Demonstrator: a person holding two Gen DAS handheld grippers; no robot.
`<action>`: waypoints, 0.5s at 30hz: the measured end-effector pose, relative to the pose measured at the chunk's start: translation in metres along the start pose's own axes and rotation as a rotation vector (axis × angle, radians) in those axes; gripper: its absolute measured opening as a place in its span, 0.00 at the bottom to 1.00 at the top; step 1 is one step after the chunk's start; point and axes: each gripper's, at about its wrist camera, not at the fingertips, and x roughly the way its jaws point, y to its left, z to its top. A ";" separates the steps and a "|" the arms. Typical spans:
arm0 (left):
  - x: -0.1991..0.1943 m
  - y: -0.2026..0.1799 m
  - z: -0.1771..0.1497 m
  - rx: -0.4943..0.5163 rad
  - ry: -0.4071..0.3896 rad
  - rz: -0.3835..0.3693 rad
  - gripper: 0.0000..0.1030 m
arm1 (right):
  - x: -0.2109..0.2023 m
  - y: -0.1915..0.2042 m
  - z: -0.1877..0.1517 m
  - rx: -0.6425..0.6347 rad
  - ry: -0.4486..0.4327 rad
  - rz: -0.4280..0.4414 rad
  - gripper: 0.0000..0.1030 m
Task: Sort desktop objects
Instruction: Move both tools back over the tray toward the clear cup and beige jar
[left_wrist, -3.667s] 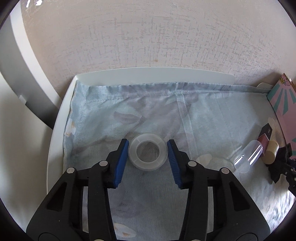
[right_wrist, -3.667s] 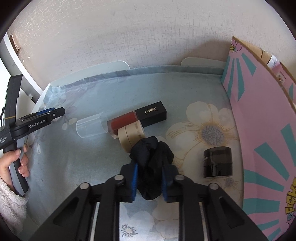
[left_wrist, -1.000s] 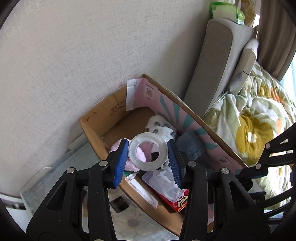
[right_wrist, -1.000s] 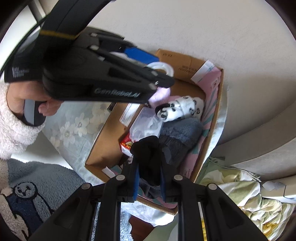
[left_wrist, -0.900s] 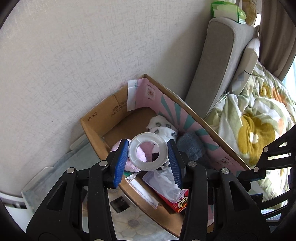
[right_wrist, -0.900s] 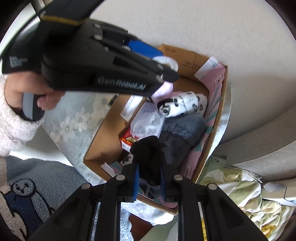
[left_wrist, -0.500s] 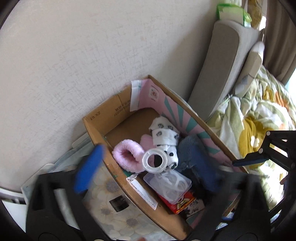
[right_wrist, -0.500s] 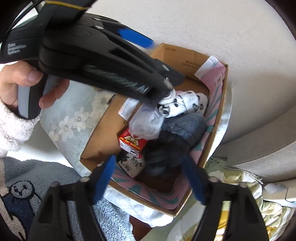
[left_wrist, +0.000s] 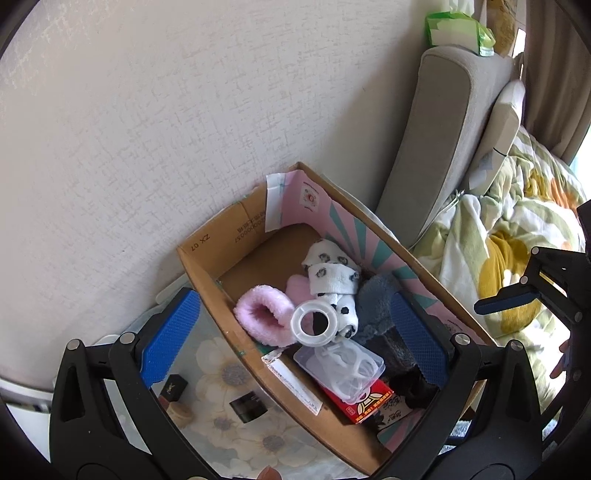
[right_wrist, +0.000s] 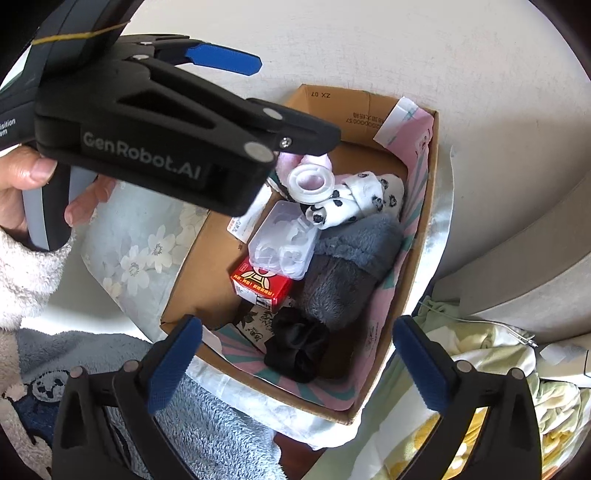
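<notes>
Both grippers hover above an open cardboard box (left_wrist: 207, 284) with a pink lining; the box also shows in the right wrist view (right_wrist: 428, 229). My left gripper (left_wrist: 295, 341) is wide open and empty. A clear tape roll (left_wrist: 314, 323) lies in the box on a pink fluffy slipper (left_wrist: 258, 317); it also shows in the right wrist view (right_wrist: 312, 183). My right gripper (right_wrist: 295, 363) is wide open and empty. A black hair scrunchie (right_wrist: 297, 345) lies in the box's near corner beside a grey slipper (right_wrist: 343, 277).
The box also holds spotted white socks (left_wrist: 332, 277), a clear plastic case (left_wrist: 343, 363) and a red packet (right_wrist: 260, 286). On the flowered cloth beside the box lie a black jar (left_wrist: 248, 405) and a black lipstick box (left_wrist: 174, 386). A bed (left_wrist: 517, 236) stands to the right.
Both grippers carried their objects from the table to above the box, then opened. The tape roll dropped onto the pink slipper and the scrunchie dropped into the box's near corner.
</notes>
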 end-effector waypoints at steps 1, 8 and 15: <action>-0.001 0.000 -0.001 0.000 0.000 0.002 1.00 | 0.001 0.001 0.000 -0.001 0.000 0.001 1.00; -0.017 0.013 -0.005 -0.023 -0.028 0.011 1.00 | 0.001 0.007 -0.001 -0.001 -0.003 -0.018 1.00; -0.035 0.040 -0.016 -0.061 -0.054 0.029 1.00 | -0.004 0.013 0.004 0.005 -0.047 -0.046 1.00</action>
